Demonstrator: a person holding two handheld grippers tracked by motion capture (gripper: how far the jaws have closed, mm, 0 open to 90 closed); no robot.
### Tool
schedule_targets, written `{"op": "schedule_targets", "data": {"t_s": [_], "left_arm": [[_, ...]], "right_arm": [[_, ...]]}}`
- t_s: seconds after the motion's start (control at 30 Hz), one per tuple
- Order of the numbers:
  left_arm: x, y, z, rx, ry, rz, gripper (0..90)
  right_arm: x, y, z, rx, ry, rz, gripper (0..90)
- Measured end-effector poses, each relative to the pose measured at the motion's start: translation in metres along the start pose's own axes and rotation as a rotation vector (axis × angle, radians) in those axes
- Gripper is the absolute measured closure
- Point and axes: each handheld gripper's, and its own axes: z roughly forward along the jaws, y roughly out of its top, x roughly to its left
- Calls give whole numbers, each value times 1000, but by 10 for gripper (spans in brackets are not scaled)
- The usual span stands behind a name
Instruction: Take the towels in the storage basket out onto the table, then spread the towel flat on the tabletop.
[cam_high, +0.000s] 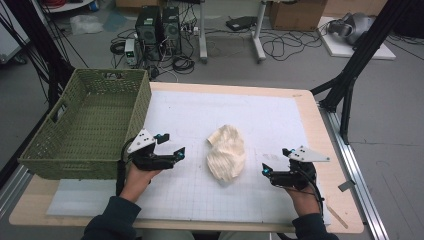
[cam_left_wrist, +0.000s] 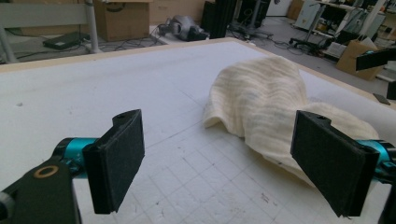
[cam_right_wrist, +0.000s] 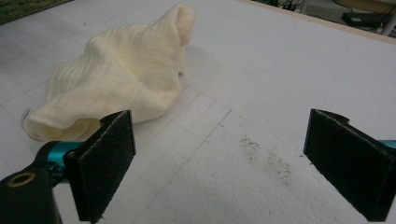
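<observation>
A crumpled cream cloth lies in a heap near the middle of the white gridded mat. My left gripper sits to the cloth's left, open, with nothing between its pads. In the left gripper view the cloth rests ahead and to the right, beyond the open left gripper. My right gripper is open to the right of the cloth, apart from it. In the right gripper view the cloth lies ahead to the left, with bare mat between the wide pads of the right gripper.
A green woven basket stands at the table's left edge, close to my left hand. The wooden table edge borders the mat on the right. A dark smudge marks the mat. Computers and cables lie on the floor beyond.
</observation>
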Motion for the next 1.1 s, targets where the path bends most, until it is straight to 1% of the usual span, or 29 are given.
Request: {"op": "schedule_targets", "data": {"t_s": [0.1,0.17,0.27,0.33,0.4,0.5,0.63,0.7,0.8,0.83,0.93,1.0,1.03,1.1], "left_arm": [[0,-2,0,1,-5,1,180],[-1,-2,0,-7,-7,1,180],[-4,-2,-1,-7,-14,4,180],[-5,-2,-2,-7,-19,6,180],[-5,-3,-3,-6,-23,-3,181],[-2,-3,-5,-1,-9,-2,181],[1,-3,-7,-5,2,-15,183],[2,-2,-9,-9,10,-13,183],[3,-1,-11,-22,22,-16,183],[4,-1,-11,-22,22,-16,183],[6,-2,-10,-22,24,-26,184],[6,-2,-9,-21,22,-22,183],[6,-2,-9,-19,20,-25,183],[6,-2,-8,-23,19,-29,183]], "right_arm": [[-2,0,-2,-13,2,10,84],[-2,0,-2,-18,25,7,84],[-1,1,-2,-14,30,11,83],[1,2,0,-16,35,3,84],[3,4,2,-18,43,-6,84],[10,8,5,-26,87,-6,85],[22,17,11,-36,110,-50,90],[27,21,15,-37,123,-71,96],[34,26,24,-29,139,-83,95],[37,28,27,-21,146,-82,96],[45,34,36,-18,161,-102,98],[49,38,41,-21,177,-118,156],[51,41,44,-19,185,-132,160],[56,45,52,-3,181,-146,163]]}}
